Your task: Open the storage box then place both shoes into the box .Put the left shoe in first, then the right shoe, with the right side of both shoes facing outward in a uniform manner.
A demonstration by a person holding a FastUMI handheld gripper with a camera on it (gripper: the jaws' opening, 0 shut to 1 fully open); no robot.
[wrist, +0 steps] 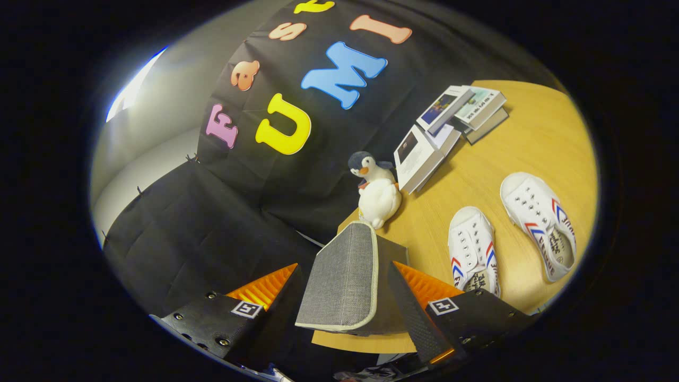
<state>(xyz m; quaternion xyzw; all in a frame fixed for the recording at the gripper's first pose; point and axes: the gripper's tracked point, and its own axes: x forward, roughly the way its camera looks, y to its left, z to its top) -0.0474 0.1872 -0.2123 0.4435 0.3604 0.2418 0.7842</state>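
Storage box point(345, 276) sits between the spread-apart tool point(347, 297) fingers; penguin toy point(377, 191), books point(445, 132), shoes point(472, 249) beyond

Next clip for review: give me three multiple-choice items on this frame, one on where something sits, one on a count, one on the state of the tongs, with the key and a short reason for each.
1. Where is the toy penguin?
A. Inside the grey box
B. On the table just beyond the grey box, beside the books
C. On top of a shoe

2. How many white shoes lie on the table?
A. One
B. Two
C. Three

3. What are the tongs doing?
A. Open, the grey box's lid between the fingers
C. Shut on a shoe
B. Shut on a book

Key: 1 B, the penguin stands past the grey box, next to the books. 2 B, the nearer shoe and the farther shoe lie side by side. 3 A, the fingers stand apart on either side of the lid; contact cannot be told.
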